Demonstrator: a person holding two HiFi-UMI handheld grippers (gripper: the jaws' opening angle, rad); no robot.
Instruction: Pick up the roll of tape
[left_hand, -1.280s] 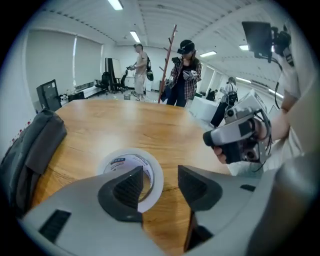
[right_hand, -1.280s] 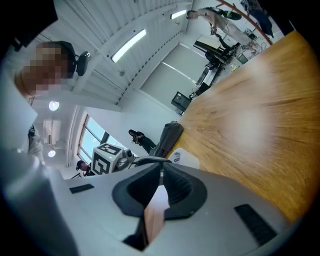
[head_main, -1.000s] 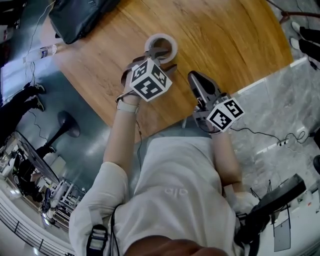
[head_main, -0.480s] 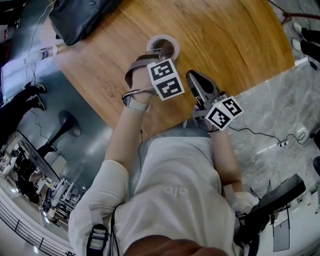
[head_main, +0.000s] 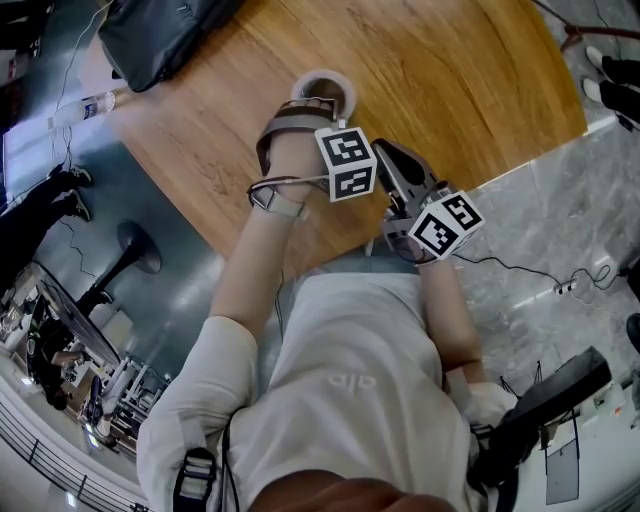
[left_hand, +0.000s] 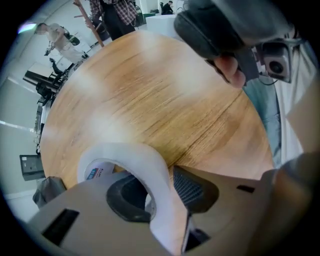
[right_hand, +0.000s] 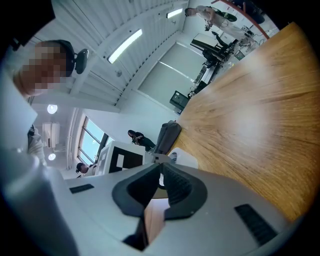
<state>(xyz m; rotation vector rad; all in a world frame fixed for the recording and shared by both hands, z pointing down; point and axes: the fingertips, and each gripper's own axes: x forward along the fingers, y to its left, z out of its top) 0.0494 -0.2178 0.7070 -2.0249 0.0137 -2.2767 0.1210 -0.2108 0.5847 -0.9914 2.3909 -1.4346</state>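
Observation:
The roll of tape (head_main: 325, 82) is a pale ring lying flat on the round wooden table (head_main: 450, 70). My left gripper (head_main: 315, 105) points straight down onto it. In the left gripper view one pad sits inside the ring's hole and the ribbed pad (left_hand: 192, 190) outside, with the tape (left_hand: 145, 165) wall between them. The left gripper (left_hand: 157, 192) has just been closing its jaws on that wall, but I see no firm squeeze. My right gripper (head_main: 385, 150) hovers beside it near the table edge, shut and empty. From the right gripper (right_hand: 160, 167) view the tape (right_hand: 184, 160) shows just past its tips.
A black bag (head_main: 160, 30) lies at the table's far left edge, with a bottle (head_main: 85, 105) beside it. The table's near rim runs just under both grippers. People stand in the room beyond the table.
My left gripper has rolled, swinging its marker cube to the right, and has sunk onto the tape. The right gripper has stayed put.

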